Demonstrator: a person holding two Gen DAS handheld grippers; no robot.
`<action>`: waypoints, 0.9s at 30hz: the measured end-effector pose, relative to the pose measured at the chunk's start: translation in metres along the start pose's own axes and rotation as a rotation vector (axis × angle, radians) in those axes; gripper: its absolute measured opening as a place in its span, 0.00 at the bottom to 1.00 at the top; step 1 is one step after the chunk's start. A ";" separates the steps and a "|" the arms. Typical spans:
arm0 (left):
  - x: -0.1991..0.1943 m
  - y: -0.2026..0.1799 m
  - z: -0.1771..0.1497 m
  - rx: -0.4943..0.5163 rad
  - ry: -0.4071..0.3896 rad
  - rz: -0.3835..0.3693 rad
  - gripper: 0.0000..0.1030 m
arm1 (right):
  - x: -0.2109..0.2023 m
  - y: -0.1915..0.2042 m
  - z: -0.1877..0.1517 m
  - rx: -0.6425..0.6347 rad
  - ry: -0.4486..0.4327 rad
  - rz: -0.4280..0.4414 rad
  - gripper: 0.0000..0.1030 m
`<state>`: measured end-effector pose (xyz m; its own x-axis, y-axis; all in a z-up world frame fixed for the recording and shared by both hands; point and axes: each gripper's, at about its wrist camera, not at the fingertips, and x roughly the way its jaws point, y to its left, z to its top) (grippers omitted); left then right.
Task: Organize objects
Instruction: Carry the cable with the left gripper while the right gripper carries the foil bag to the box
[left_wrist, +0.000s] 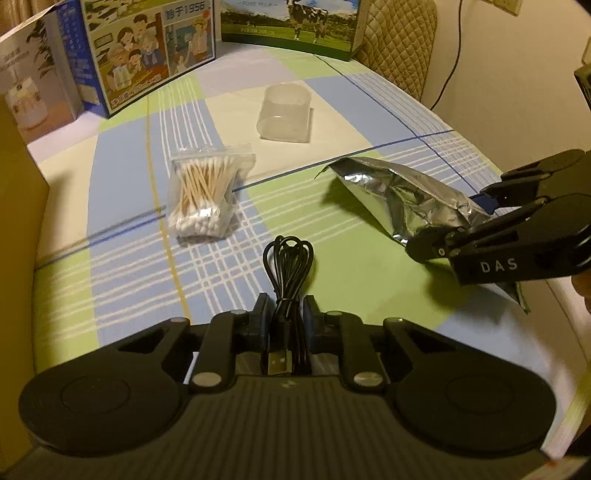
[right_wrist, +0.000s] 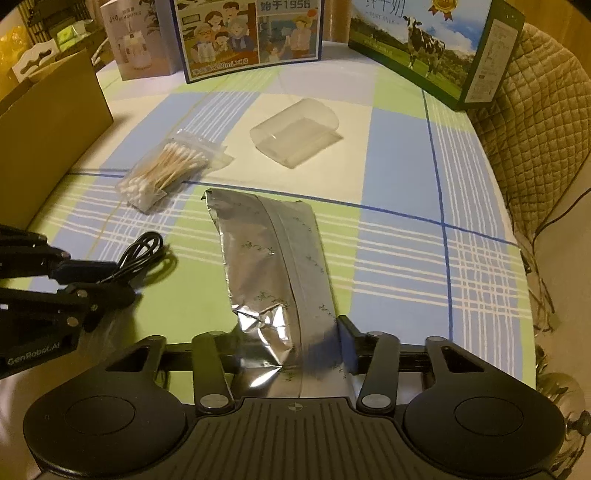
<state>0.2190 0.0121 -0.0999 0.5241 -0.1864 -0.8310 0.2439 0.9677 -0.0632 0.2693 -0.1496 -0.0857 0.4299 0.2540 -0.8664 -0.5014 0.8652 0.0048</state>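
My left gripper (left_wrist: 286, 314) pinches a coiled black cable (left_wrist: 290, 266); my right gripper (right_wrist: 291, 332) clamps a crinkled silver pouch (right_wrist: 266, 251).

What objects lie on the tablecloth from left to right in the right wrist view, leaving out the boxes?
Black cable → bag of cotton swabs → silver foil pouch. The clear plastic container overlaps the pouch sideways, so it is omitted.
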 end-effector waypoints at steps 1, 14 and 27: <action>-0.002 0.001 -0.002 -0.013 0.001 -0.004 0.14 | -0.002 0.000 0.000 0.008 -0.009 0.004 0.34; -0.051 -0.003 -0.026 -0.109 -0.026 -0.023 0.13 | -0.057 0.012 -0.029 0.191 -0.147 0.022 0.30; -0.136 -0.010 -0.052 -0.172 -0.101 -0.021 0.13 | -0.134 0.053 -0.069 0.288 -0.197 0.067 0.30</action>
<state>0.1027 0.0368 -0.0148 0.6014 -0.2140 -0.7697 0.1167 0.9767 -0.1804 0.1334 -0.1679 -0.0044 0.5540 0.3685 -0.7465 -0.3132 0.9231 0.2232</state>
